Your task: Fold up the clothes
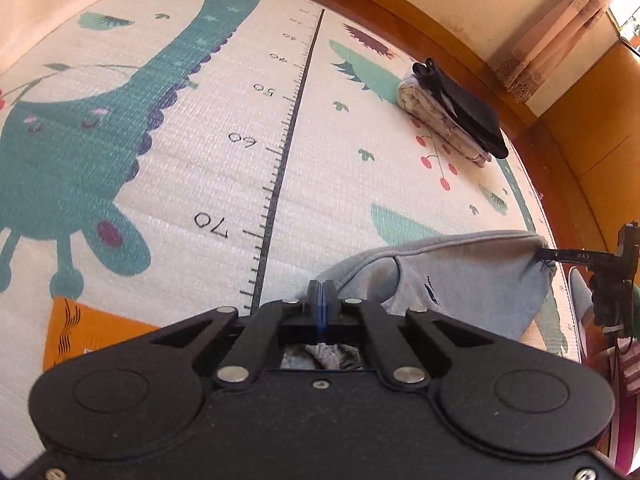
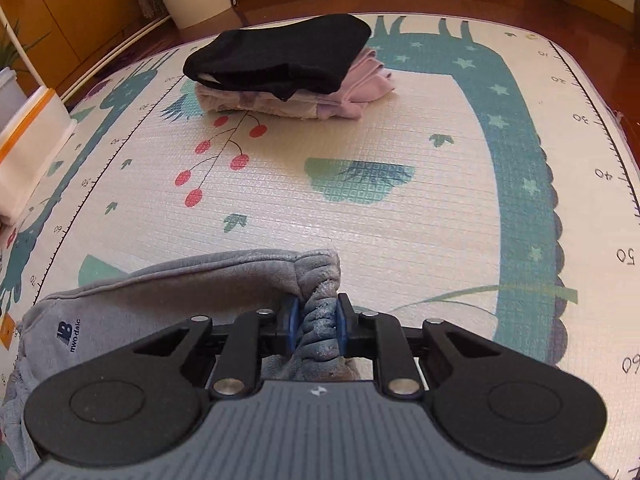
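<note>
Grey sweatshirt (image 2: pixel 168 292) — a fleece garment with a small dark logo on the chest — lies at the near edge of the printed play mat (image 2: pixel 360 152), partly lifted and stretched between the two tools. The right tongs (image 2: pixel 316 322) are narrowed onto a bunched, ribbed end of it, the fabric squeezed between the blue pads. The left tongs (image 1: pixel 322 296) show their fingers pressed together with no gap; grey cloth sits under them and in the window behind, but whether any fabric is actually pinched between the tips I cannot tell. In the left view, the right tool's finger meets the sweatshirt's far corner.

Further out on the mat sits a stack of folded clothes (image 2: pixel 288 76), a black piece on top of pale pink and patterned ones, well apart from the sweatshirt.

My reading: this is a mid-fold step, with an edge raised to be carried over the body of the garment. The next move calls for both tools travelling together, keeping the edge taut and level, then laying it down squarely — uneven pull would skew the fold.
</note>
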{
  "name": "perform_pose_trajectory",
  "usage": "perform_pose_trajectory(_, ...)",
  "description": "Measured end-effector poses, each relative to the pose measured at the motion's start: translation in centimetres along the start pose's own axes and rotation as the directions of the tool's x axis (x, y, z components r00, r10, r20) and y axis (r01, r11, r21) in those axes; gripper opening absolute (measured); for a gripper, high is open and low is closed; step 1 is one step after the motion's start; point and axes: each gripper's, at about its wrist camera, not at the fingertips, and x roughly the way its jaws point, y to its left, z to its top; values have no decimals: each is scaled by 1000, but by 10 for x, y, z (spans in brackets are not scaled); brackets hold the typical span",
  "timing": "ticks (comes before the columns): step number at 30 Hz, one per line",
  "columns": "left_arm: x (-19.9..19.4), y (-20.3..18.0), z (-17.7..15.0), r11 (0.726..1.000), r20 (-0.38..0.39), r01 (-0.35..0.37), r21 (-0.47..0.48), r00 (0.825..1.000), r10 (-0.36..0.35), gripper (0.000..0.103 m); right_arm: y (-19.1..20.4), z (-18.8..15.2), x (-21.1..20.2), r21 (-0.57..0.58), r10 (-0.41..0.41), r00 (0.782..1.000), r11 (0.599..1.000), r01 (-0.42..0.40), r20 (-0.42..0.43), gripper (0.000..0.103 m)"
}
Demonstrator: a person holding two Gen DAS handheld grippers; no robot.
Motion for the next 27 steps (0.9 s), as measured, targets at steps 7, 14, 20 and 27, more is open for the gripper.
perform_pose_trajectory(7,27,-11,-14,999,-99,30,-32,995,-33,46,-31,-40,-12,101,-19,1000,995,20,-11,31)
perform_pose_trajectory(14,46,-6,-31,991,-100,15,-132,995,-28,46,-36,-35,-12,73,4,1000,997,-6,26,33)
perform_pose_trajectory(20,52,-20,-41,986,-124,19,-168,991,-41,45,-33,-33,3,16,31,999,999,-30,-15,33)
perform_pose_trajectory(27,60,-11,-43,973,-91,1,-230,996,-23,28,-33,-37,11,17,34,999,999,-34,-34,34)
